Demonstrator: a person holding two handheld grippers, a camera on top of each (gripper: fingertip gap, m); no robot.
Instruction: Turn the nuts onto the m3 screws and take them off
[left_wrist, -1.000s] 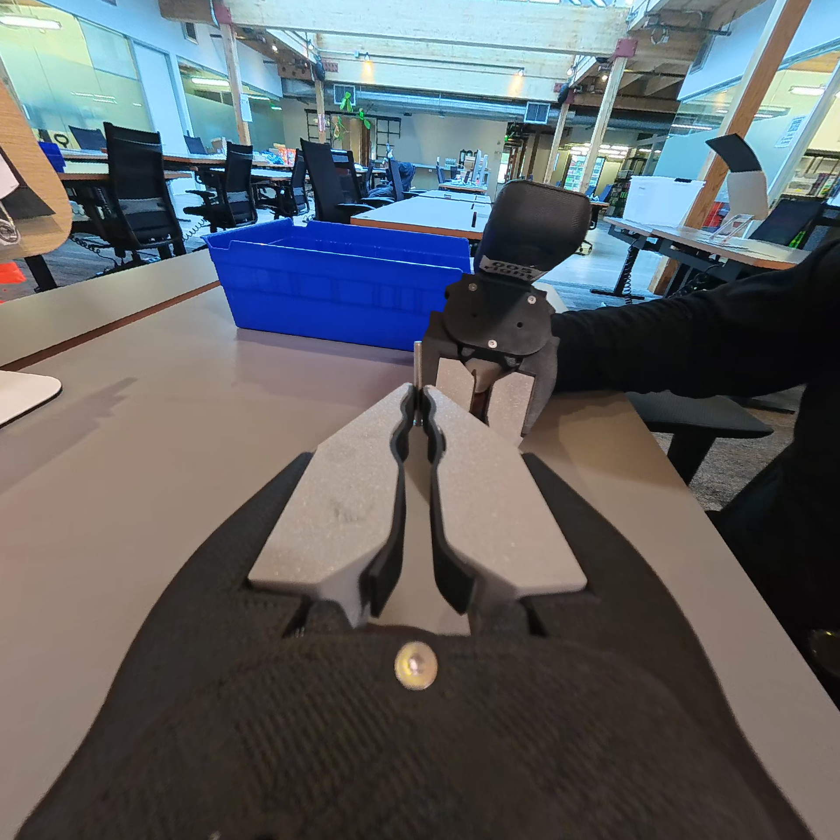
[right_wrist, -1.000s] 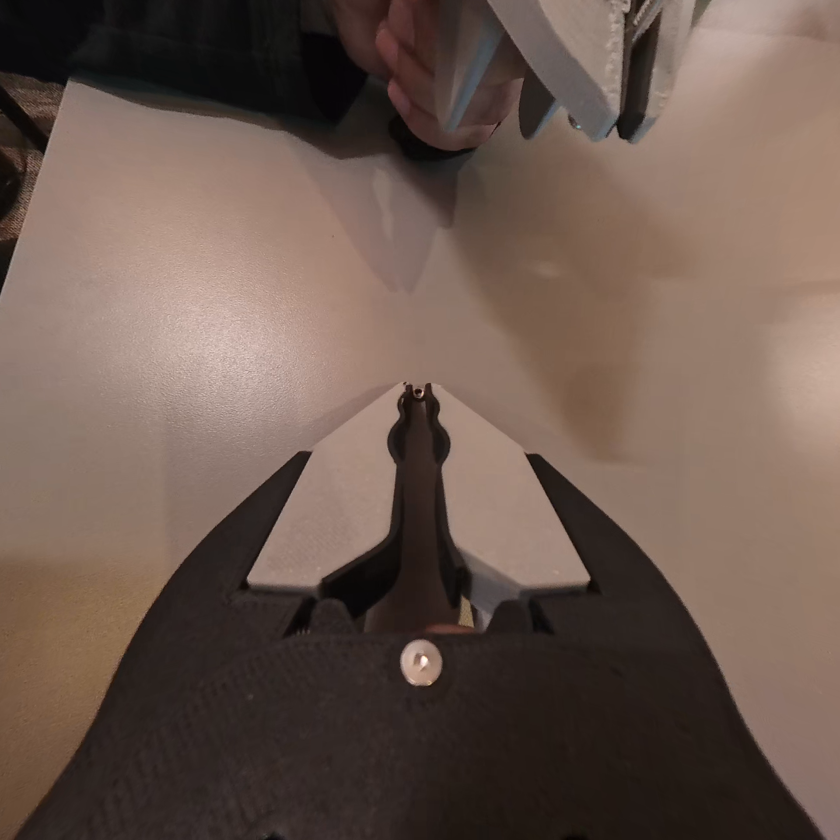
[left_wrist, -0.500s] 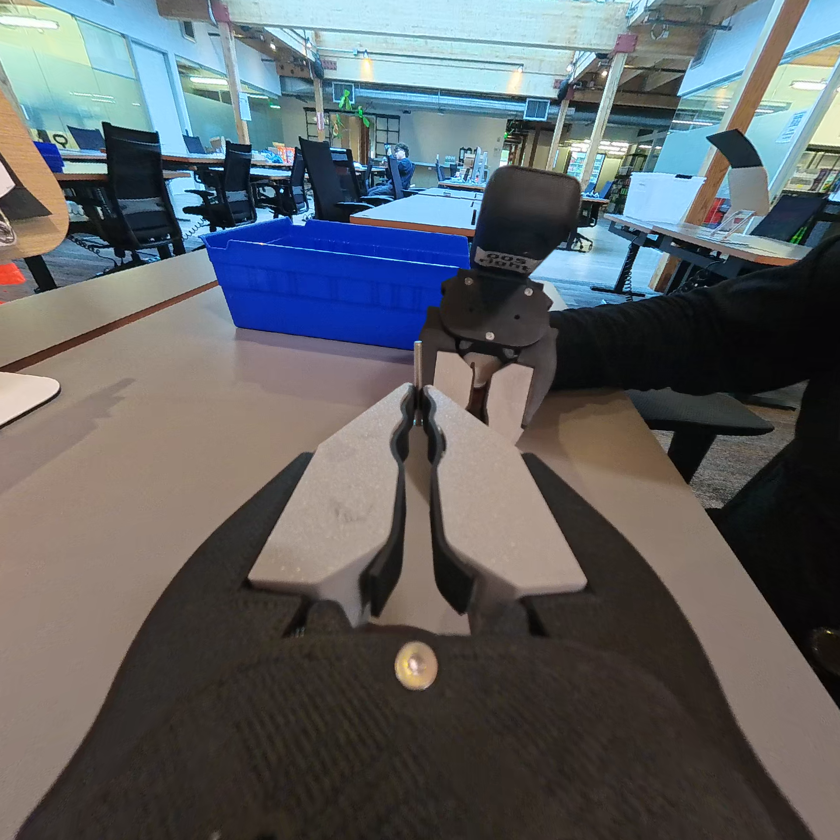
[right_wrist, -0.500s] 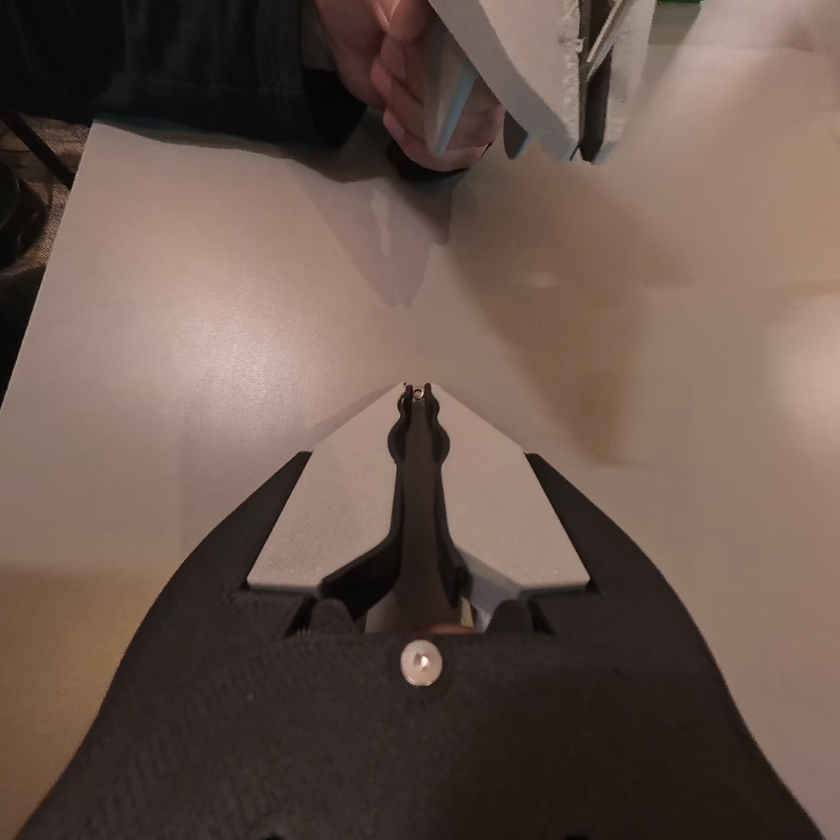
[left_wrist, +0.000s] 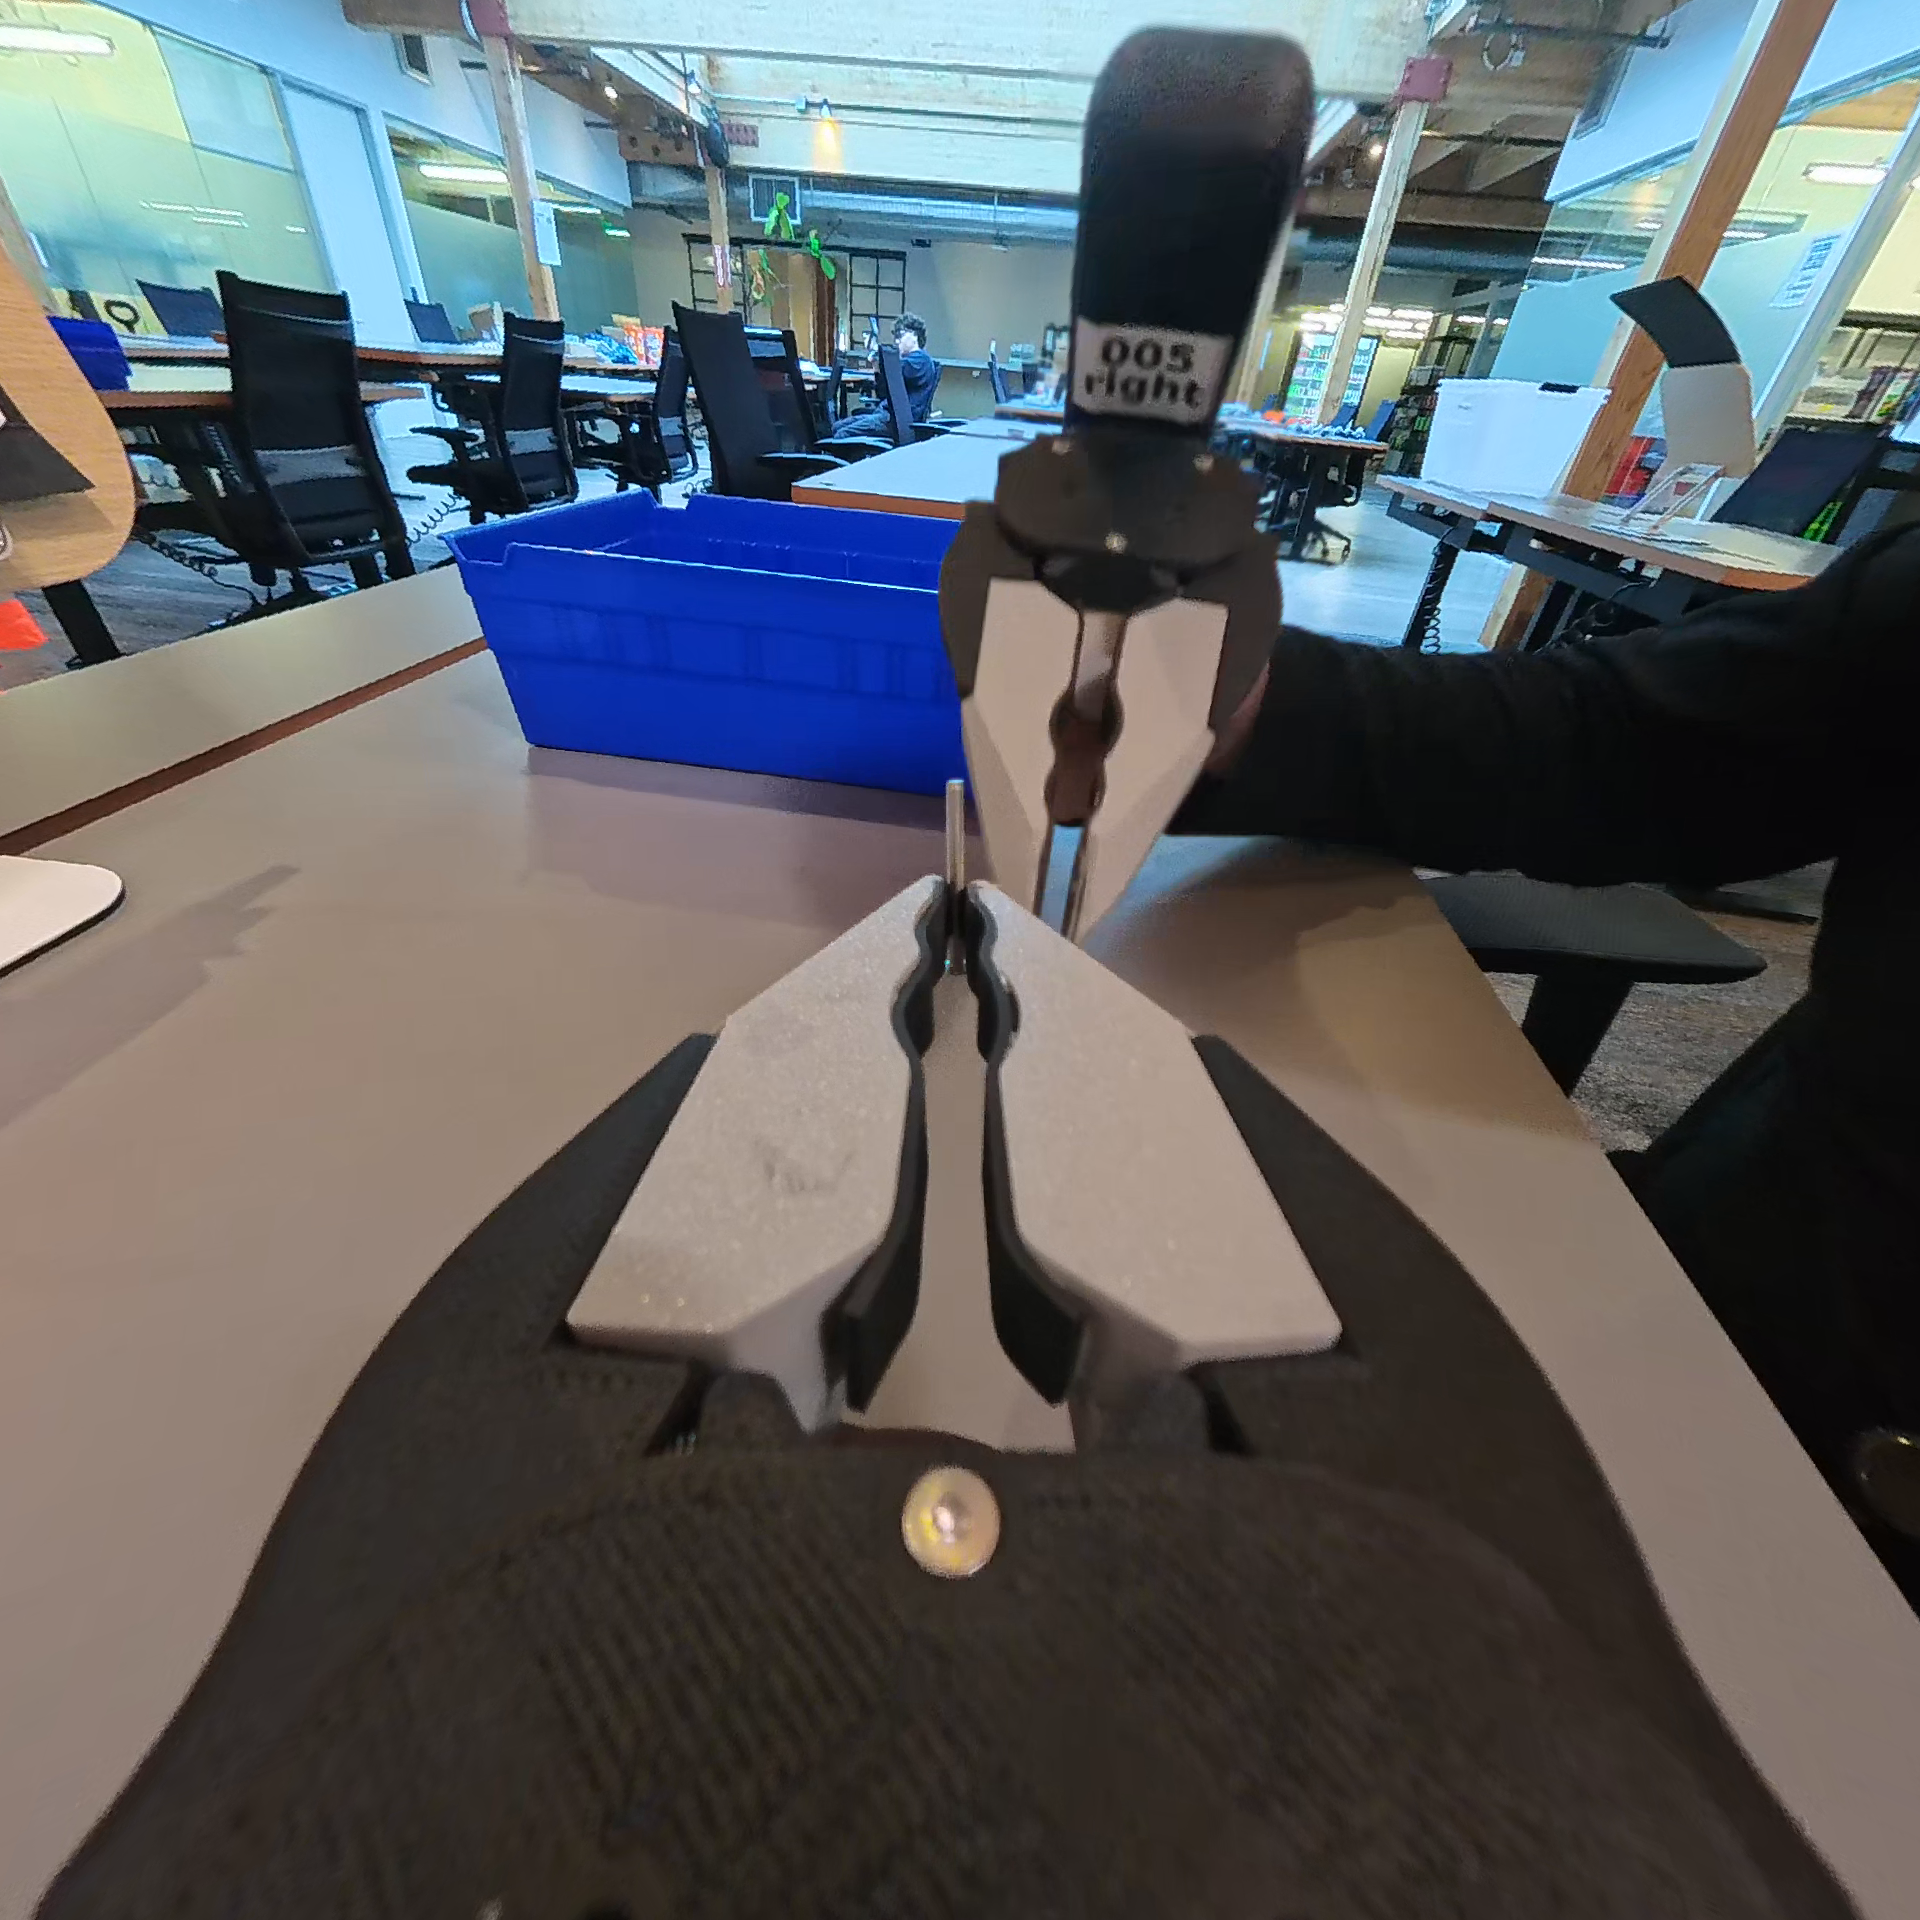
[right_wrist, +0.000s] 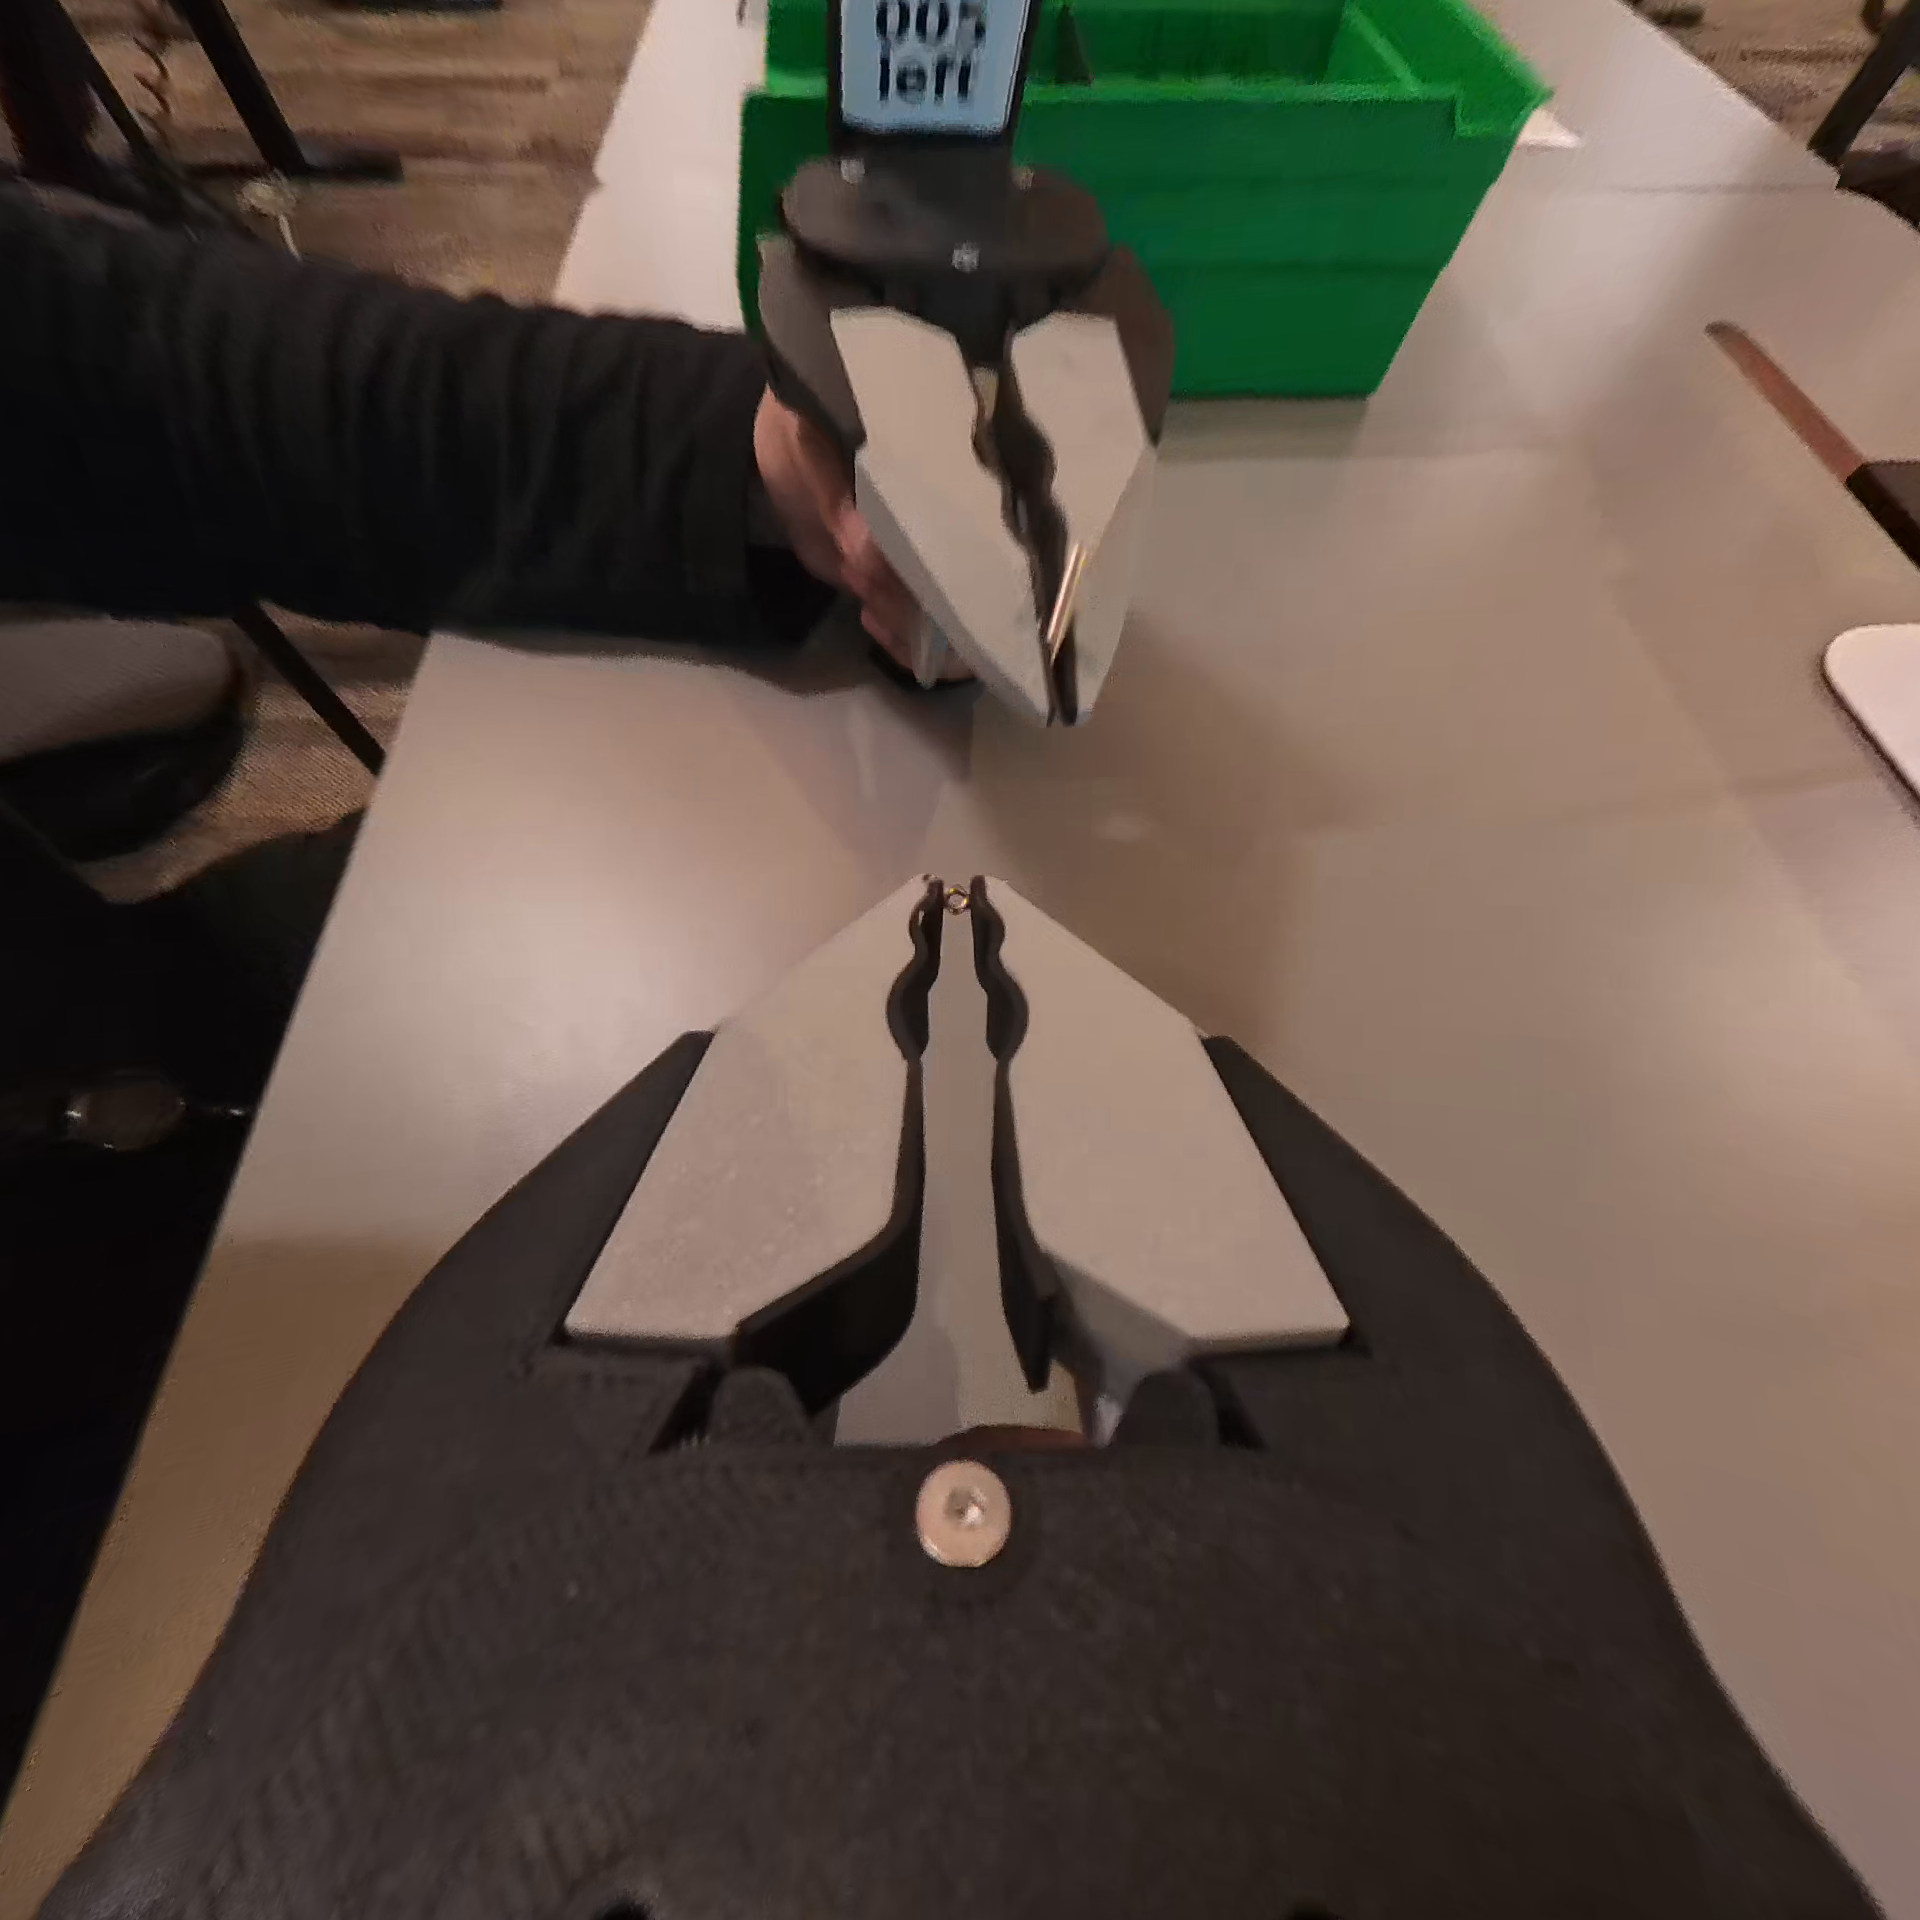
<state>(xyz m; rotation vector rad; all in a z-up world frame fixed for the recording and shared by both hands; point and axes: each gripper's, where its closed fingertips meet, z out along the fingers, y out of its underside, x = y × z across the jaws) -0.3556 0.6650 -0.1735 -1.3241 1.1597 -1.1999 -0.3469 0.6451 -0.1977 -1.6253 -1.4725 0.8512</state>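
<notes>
My left gripper (left_wrist: 954, 914) is shut on a thin steel screw (left_wrist: 952, 831) that stands upright out of its tips. The same gripper shows in the right wrist view (right_wrist: 1060, 686), tilted down, with the screw (right_wrist: 1070, 597) along its tips. My right gripper (right_wrist: 954, 891) is shut on a tiny nut (right_wrist: 954, 900) pinched at its very tips. In the left wrist view the right gripper (left_wrist: 1060, 914) points down just right of the screw, a little apart from it. Both hang above the grey table (left_wrist: 416, 987).
A blue bin (left_wrist: 717, 644) stands on the table behind the grippers in the left wrist view. A green bin (right_wrist: 1247, 197) stands behind the left gripper in the right wrist view. A white flat object (right_wrist: 1881, 696) lies at the table's right edge. Black-sleeved arms (right_wrist: 364, 447) reach in from the side. The grippers are tip to tip, or close to it.
My right gripper has tilted up and risen, so its view now shows the left gripper and green bin. In the left wrist view it moved closer and higher beside the screw.
</notes>
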